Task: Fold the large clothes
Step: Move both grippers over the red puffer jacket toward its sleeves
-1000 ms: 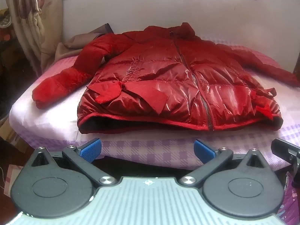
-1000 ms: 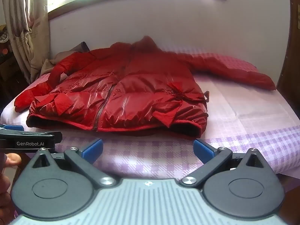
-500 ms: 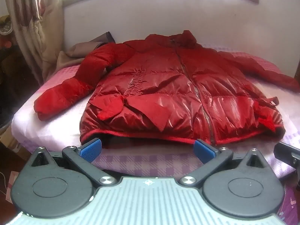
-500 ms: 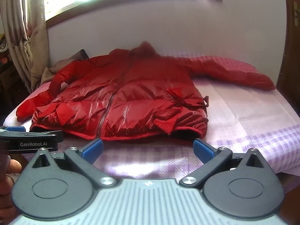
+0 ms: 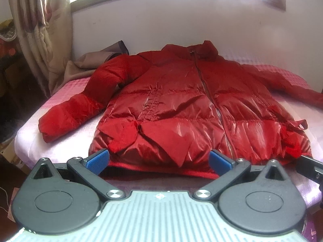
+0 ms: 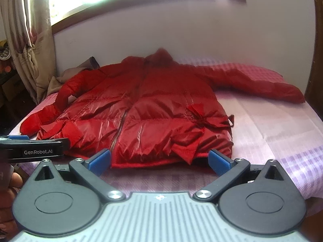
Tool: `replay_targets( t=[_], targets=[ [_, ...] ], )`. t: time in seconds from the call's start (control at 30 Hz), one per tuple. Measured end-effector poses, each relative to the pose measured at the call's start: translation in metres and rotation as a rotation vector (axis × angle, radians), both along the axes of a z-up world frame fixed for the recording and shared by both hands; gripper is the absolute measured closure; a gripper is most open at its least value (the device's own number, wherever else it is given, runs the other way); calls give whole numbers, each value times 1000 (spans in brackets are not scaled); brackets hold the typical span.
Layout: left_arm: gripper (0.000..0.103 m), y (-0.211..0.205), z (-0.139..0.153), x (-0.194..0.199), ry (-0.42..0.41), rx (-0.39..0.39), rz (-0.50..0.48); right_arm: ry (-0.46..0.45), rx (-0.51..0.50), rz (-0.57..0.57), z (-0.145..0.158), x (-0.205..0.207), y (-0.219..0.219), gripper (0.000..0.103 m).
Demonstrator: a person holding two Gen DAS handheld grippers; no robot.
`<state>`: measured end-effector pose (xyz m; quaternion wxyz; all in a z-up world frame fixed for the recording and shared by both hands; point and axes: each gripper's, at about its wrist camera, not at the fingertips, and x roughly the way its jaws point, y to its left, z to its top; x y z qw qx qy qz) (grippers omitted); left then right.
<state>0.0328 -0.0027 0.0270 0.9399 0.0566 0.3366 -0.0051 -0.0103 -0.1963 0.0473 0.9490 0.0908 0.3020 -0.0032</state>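
Lying flat and zipped on the checked bedsheet (image 6: 282, 133) just ahead of both tools, red puffer jacket (image 5: 193, 109), hem nearest; hovering before that hem, left gripper (image 5: 159, 159) and right gripper (image 6: 159, 159), both spread wide, gripping nothing.

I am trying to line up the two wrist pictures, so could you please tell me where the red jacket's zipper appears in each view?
Left wrist: the zipper runs down right of centre, from the collar to the hem near the left gripper's right-hand finger.
Right wrist: the zipper runs down left of centre, ending by the right gripper's left-hand finger.
Shared landmark: the brown garment behind the jacket's left-hand sleeve.
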Motion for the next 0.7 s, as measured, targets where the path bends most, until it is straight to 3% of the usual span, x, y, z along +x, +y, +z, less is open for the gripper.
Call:
replay_targets(
  t=[0.13,0.37,0.57,0.7],
  targets=[
    [0,-1,3,14,-12,5,2,1,5,10,0,14,0,0],
    [0,-4,8,41,-33,5,11,3,100,43,3,41,-10,0],
    [0,-9,9,62,-43,2,12,-106,152,53,6,53,-20,0],
    [0,-14,7,73,-48,15,7,-116,129,63,8,65,-23,0]
  ],
)
